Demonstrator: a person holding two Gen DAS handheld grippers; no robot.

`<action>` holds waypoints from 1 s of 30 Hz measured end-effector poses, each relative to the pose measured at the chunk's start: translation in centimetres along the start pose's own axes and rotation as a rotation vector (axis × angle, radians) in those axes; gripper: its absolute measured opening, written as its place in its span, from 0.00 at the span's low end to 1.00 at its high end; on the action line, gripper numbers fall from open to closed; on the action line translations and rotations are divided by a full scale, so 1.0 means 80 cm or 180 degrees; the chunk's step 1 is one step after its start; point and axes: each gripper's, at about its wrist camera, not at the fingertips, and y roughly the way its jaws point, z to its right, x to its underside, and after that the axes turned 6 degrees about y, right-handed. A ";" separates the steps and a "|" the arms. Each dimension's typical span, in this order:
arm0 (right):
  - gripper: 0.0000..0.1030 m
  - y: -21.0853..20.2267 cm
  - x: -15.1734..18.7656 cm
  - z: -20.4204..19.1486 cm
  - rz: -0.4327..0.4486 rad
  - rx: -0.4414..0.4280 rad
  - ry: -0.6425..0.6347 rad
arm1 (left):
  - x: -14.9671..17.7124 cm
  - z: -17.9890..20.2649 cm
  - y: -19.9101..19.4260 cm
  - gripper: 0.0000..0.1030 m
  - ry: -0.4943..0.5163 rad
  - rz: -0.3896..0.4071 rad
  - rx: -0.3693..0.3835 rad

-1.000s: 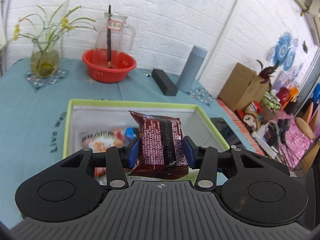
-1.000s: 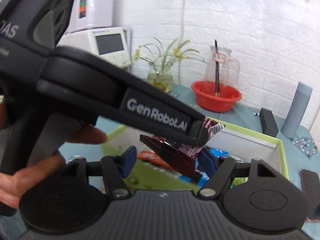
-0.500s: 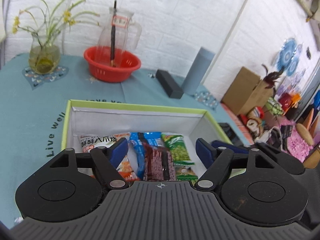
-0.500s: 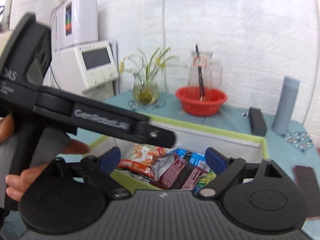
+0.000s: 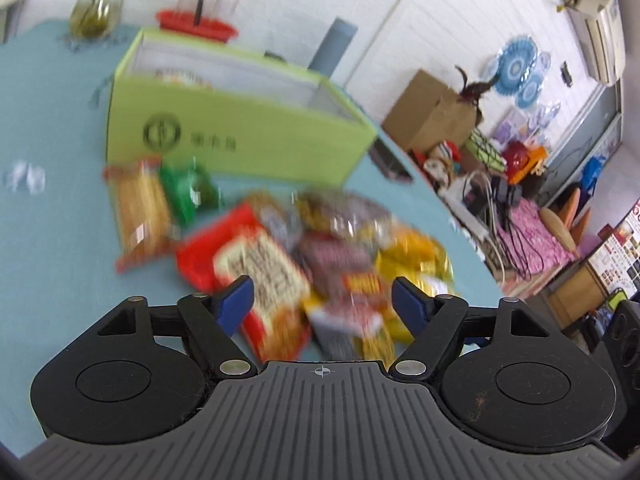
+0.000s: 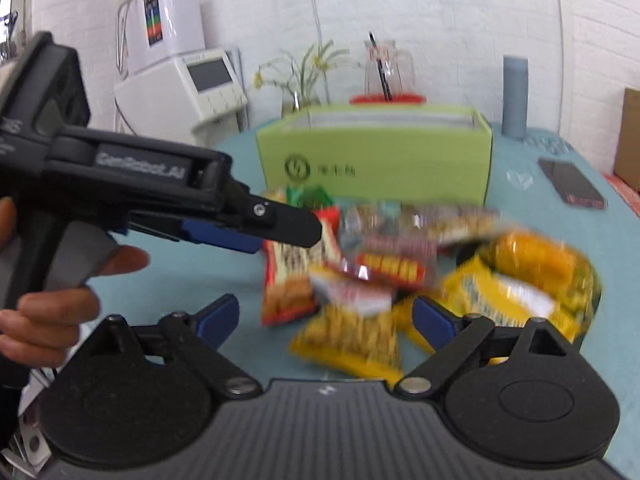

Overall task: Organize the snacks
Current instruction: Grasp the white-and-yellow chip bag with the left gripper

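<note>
A green box (image 5: 236, 136) (image 6: 376, 152) stands on the blue table with snack packs inside. In front of it lies a blurred pile of snack packs (image 5: 320, 256) (image 6: 400, 276): a red pack (image 5: 256, 276), yellow packs (image 6: 532, 280), an orange cracker pack (image 5: 140, 208) and a green pack (image 5: 188, 192). My left gripper (image 5: 323, 300) is open and empty above the near edge of the pile; it also shows in the right wrist view (image 6: 280, 228). My right gripper (image 6: 326, 318) is open and empty over the yellow packs.
Behind the box stand a red bowl (image 5: 196, 24) with a glass jug, a flower vase (image 5: 94, 12) and a grey cylinder (image 6: 514, 96). A phone (image 6: 572, 184) lies at the table's right. A white machine (image 6: 180, 92) stands at the left. Cardboard box and clutter beyond the right edge.
The left gripper let go of the dark red pack into the box. Both grippers have pulled back from the box to the pile of snacks in front of it.
</note>
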 end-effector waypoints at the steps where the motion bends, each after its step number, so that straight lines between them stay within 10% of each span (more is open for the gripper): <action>1: 0.91 0.002 0.008 0.002 -0.0033 0.0012 0.0012 | 0.010 0.004 0.002 0.54 -0.0011 -0.0066 0.0074; 14: 0.91 0.012 0.028 -0.031 -0.0140 -0.0029 -0.0279 | 0.040 0.020 0.043 0.09 0.0112 -0.0579 0.0192; 21: 0.91 -0.020 0.059 -0.068 -0.0158 -0.0271 -0.0323 | 0.084 0.017 -0.012 0.11 0.0044 -0.0535 0.0137; 26: 0.91 -0.027 0.061 -0.065 -0.0121 -0.0204 -0.0226 | 0.086 0.008 -0.032 0.37 -0.0007 -0.0411 0.0008; 30: 0.91 -0.028 0.052 -0.054 -0.0059 -0.0141 -0.0126 | 0.079 -0.005 -0.029 0.39 -0.0139 -0.0355 -0.0009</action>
